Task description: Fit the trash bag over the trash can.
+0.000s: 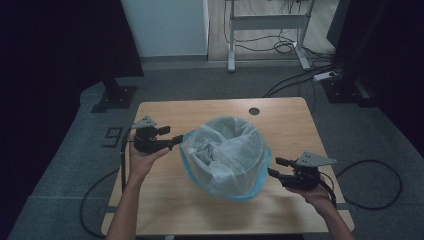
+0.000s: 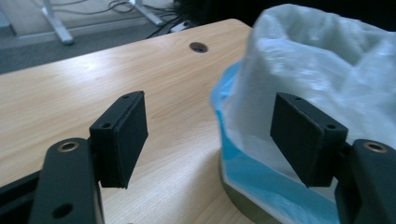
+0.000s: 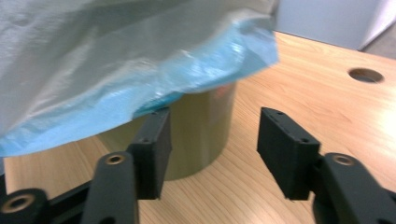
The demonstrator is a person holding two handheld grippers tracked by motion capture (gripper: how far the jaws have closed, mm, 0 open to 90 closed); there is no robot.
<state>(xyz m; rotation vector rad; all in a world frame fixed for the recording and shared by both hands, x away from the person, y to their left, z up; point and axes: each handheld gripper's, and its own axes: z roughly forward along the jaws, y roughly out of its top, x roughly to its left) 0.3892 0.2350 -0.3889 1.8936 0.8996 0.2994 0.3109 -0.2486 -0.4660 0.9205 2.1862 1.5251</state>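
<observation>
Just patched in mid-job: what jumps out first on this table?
The pale blue-edged plastic bag draped over a round bin mid-table grabs the eye, its rim folded down outside. The left tongs sit open at the bag's left edge, and the right tongs hang open just off its right side, neither gripping it. A round cable hole marks the far edge.

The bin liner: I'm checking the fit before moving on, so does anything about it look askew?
Yes. The translucent blue-edged plastic liner sits unevenly on the round olive bin: its hem flares out loose near the right claw instead of hugging the wall.
</observation>
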